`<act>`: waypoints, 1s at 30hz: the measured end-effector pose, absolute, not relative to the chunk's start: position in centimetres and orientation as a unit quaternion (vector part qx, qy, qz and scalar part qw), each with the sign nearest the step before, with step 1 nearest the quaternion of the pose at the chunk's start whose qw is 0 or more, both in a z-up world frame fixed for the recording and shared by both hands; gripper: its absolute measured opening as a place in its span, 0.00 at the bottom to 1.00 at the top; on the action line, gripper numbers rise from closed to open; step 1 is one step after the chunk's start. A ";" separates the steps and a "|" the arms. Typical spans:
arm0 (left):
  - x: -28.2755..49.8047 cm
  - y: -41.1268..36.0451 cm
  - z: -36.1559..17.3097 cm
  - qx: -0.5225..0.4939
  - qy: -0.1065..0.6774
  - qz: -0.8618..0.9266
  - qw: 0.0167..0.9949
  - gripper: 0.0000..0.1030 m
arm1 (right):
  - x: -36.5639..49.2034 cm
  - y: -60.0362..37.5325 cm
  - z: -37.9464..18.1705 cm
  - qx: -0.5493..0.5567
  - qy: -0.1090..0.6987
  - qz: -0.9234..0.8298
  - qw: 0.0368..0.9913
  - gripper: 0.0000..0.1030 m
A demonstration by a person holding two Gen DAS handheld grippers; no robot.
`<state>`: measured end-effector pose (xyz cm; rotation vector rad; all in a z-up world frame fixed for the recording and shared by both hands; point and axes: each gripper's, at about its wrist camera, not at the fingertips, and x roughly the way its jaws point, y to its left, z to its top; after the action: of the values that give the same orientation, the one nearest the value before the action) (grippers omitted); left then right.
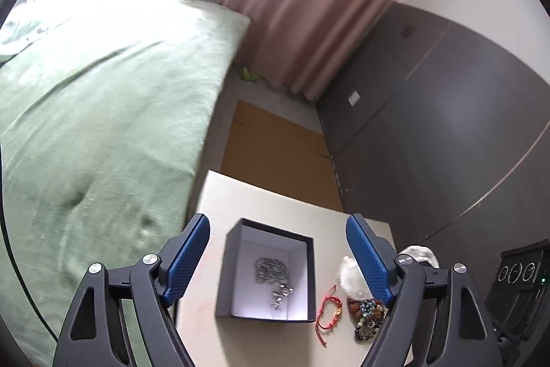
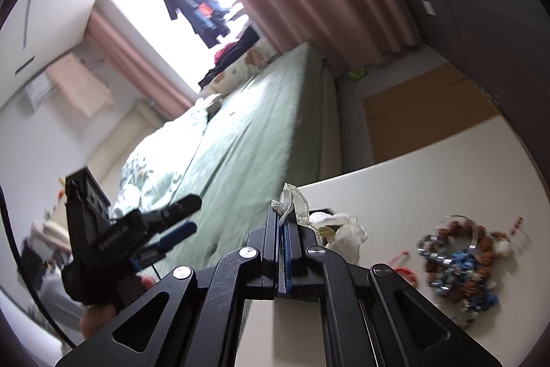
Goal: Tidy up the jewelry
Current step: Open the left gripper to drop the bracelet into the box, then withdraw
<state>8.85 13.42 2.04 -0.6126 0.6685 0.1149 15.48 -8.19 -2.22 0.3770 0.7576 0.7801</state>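
The right gripper [image 2: 284, 222], pressed together on a white gauze drawstring pouch [image 2: 292, 200], could tear it, while the spread left gripper [image 1: 275, 258] hovers over the dark square box [image 1: 266, 274] holding a silver chain [image 1: 273, 277] mid-table

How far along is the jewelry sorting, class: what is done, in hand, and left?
Done: a silver chain lies inside the open box. In hand: the right claw is shut on a white pouch; the left claw hangs open above the box. Left: the red cord bracelet and the beaded bracelets lie on the table.
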 end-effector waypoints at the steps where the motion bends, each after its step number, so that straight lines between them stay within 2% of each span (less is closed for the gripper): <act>1: 8.4 14.0 2.0 -0.303 0.321 0.055 0.896 0.80 | 15.4 -7.4 -2.0 0.169 0.357 0.371 0.840 0.04; 7: 6.6 16.1 1.5 -0.308 0.325 0.069 0.891 0.80 | 15.6 -3.4 -2.2 0.130 0.362 0.387 0.838 0.04; 14: 5.3 17.3 1.2 -0.315 0.321 0.087 0.889 0.80 | 16.6 -2.2 -5.0 0.105 0.384 0.359 0.844 0.06; 15: 5.3 17.2 1.1 -0.315 0.322 0.087 0.889 0.80 | 17.0 -2.1 -5.9 0.101 0.404 0.356 0.837 0.09; 17: 5.6 16.9 0.9 -0.311 0.325 0.087 0.889 0.80 | 17.6 -2.2 -7.2 0.101 0.442 0.348 0.821 0.33; 19: 5.8 16.5 0.8 -0.305 0.326 0.087 0.891 0.80 | 17.4 -3.0 -7.5 0.110 0.440 0.344 0.822 0.39; 21: 6.0 16.0 0.8 -0.300 0.327 0.086 0.892 0.80 | 17.0 -4.4 -7.0 0.117 0.433 0.338 0.827 0.51; 22: 6.1 15.7 0.8 -0.298 0.328 0.084 0.893 0.80 | 16.8 -5.0 -6.8 0.123 0.431 0.335 0.829 0.63; 23: 6.2 15.4 0.7 -0.297 0.329 0.082 0.893 0.80 | 16.6 -6.0 -6.4 0.133 0.425 0.330 0.833 0.68; 25: 6.3 14.7 0.7 -0.293 0.331 0.077 0.894 0.80 | 16.3 -7.4 -6.1 0.141 0.421 0.322 0.836 0.69; 30: 6.8 12.0 0.7 -0.271 0.345 0.051 0.897 0.80 | 15.3 -10.9 -5.2 0.158 0.419 0.302 0.841 0.80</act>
<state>6.84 11.96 0.71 -0.5605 0.7140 0.1057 15.30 -10.85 -5.15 0.3332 0.8862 0.6391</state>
